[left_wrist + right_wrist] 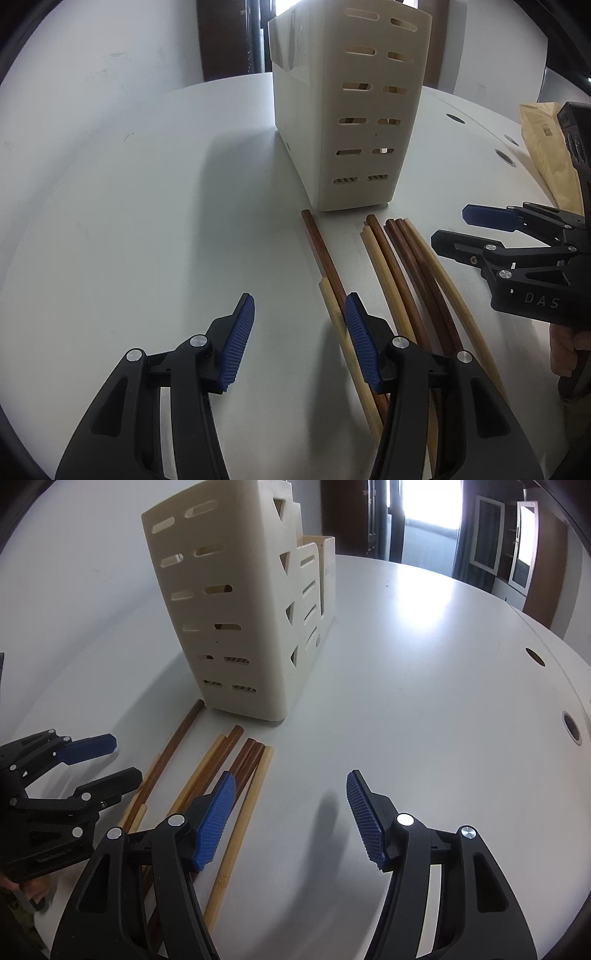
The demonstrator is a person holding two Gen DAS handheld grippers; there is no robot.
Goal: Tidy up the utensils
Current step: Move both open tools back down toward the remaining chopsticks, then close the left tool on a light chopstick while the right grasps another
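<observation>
Several chopsticks, dark brown and pale bamboo, lie side by side on the white table (129, 221) in front of a cream slotted utensil holder (369, 110). A dark brown chopstick (321, 251) and a pale one (332, 306) lie apart on the left of the bunch (410, 273). My left gripper (299, 343) is open and empty, its right finger beside the pale one. My right gripper (291, 819) is open and empty, its left finger over the bunch (236, 771). The holder (236, 627) stands just behind the sticks. Each gripper shows in the other's view: the right (465, 229) and the left (118, 760).
A brown paper bag (546, 155) stands at the table's right edge. Round holes (570, 727) mark the table's right rim. A wooden box (328, 579) stands behind the holder. Doors and windows are in the background.
</observation>
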